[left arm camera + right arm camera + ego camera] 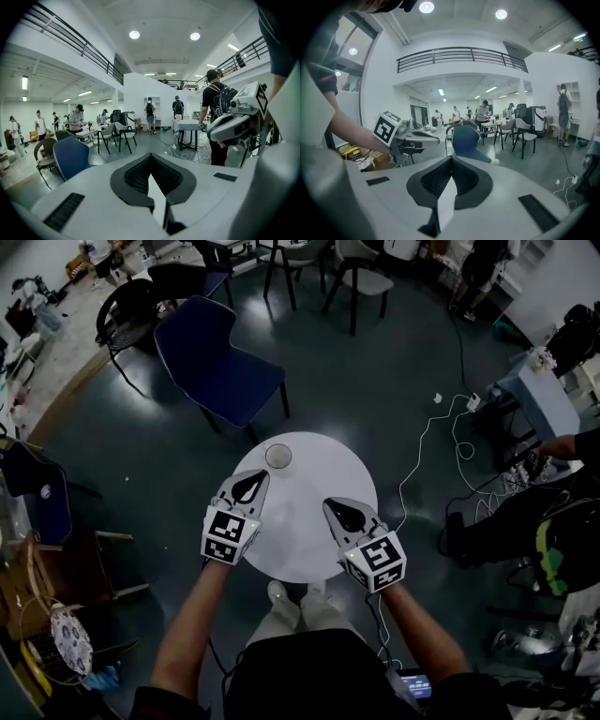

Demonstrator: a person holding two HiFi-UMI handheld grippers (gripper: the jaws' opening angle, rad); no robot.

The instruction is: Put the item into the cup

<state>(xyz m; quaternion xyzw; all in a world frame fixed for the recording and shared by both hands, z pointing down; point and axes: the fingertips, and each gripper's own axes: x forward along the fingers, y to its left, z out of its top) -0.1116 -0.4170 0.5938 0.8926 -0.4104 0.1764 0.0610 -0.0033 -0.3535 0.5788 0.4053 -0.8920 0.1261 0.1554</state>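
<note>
In the head view a small clear cup (278,457) stands near the far edge of the round white table (309,549). I see no loose item on the table or in either gripper. My left gripper (251,486) hovers just near and left of the cup, jaws shut with nothing between them (150,157). My right gripper (348,516) hangs over the table's right half, also shut and empty (450,161). Each gripper view looks out level across the room and catches the other gripper: the right gripper (234,124) and the left gripper (410,136).
A blue chair (220,367) stands on the floor beyond the table, and another dark chair (37,498) is at the left. White cables (441,442) trail over the floor to the right, where a person (562,531) sits. People, tables and chairs fill the far room.
</note>
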